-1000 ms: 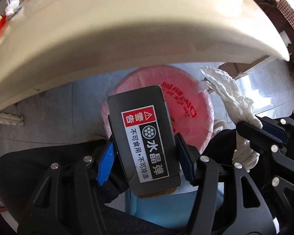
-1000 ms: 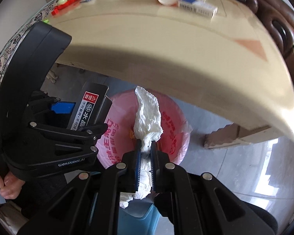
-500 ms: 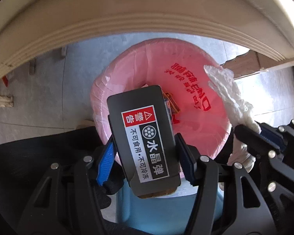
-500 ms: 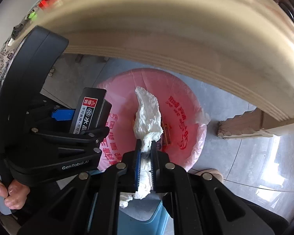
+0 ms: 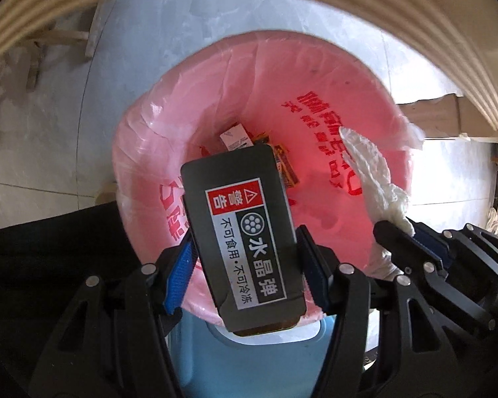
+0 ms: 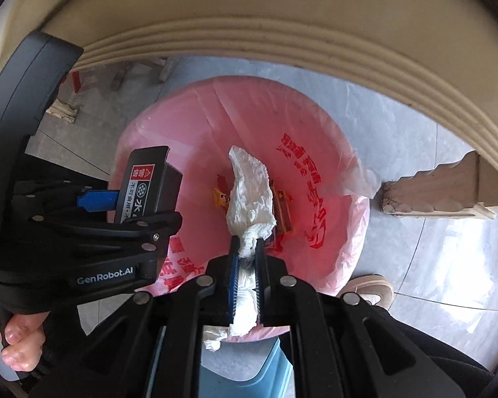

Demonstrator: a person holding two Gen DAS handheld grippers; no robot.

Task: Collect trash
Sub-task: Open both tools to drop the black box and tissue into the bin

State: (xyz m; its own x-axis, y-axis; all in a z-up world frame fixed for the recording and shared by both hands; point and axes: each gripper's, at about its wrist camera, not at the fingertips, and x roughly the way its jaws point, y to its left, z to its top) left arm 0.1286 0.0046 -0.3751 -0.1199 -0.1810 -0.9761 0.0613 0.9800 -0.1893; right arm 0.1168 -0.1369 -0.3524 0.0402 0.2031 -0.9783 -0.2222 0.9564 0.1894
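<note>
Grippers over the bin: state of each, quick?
Left gripper: closed on the black box.
Right gripper: shut on the white tissue.

Bright daylight, fisheye-warped edges, floor glare

A cream table edge (image 6: 315, 43) with stepped moulding arches across the top, its carved wooden foot (image 6: 431, 189) standing on the pale grey tiled floor (image 6: 398, 126). A beige shoe (image 6: 368, 287) rests on the tiles. A red scrap (image 6: 77, 81) and what may be bits of broken moulding (image 6: 64, 109) lie under the table
</note>
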